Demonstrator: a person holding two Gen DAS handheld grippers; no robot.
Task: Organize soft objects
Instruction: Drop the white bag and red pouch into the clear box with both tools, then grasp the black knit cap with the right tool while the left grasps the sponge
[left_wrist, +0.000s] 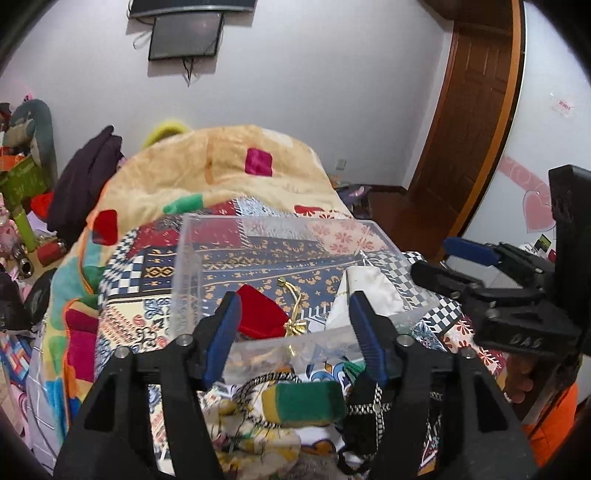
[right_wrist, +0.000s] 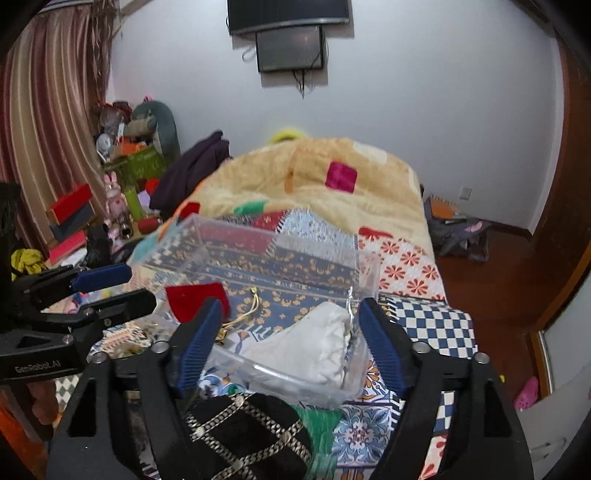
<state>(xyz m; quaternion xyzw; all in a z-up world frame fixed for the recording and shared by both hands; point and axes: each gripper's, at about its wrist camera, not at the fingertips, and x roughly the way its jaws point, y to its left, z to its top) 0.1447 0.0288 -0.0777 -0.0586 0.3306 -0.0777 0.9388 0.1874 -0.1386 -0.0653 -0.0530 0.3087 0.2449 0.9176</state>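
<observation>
A clear plastic box (left_wrist: 192, 258) (right_wrist: 365, 273) stands on the patterned bed. Inside lie a red pouch (left_wrist: 260, 314) (right_wrist: 194, 297) with a gold cord and a white cloth bag (left_wrist: 364, 291) (right_wrist: 314, 347). My left gripper (left_wrist: 295, 334) is open and empty, just above the box's near wall. Below it lie a green and yellow soft item (left_wrist: 304, 404) and a black pouch with chain pattern (left_wrist: 364, 417). My right gripper (right_wrist: 291, 345) is open and empty over the box's near corner, above the black pouch (right_wrist: 247, 432). Each gripper shows in the other's view (left_wrist: 465, 266) (right_wrist: 107, 288).
A folded yellow blanket (left_wrist: 207, 173) (right_wrist: 317, 181) lies on the bed behind the box. Cluttered boxes and toys (right_wrist: 122, 158) stand at the left by the curtain. A wooden door (left_wrist: 469, 110) and bags on the floor (right_wrist: 458, 229) are at the right.
</observation>
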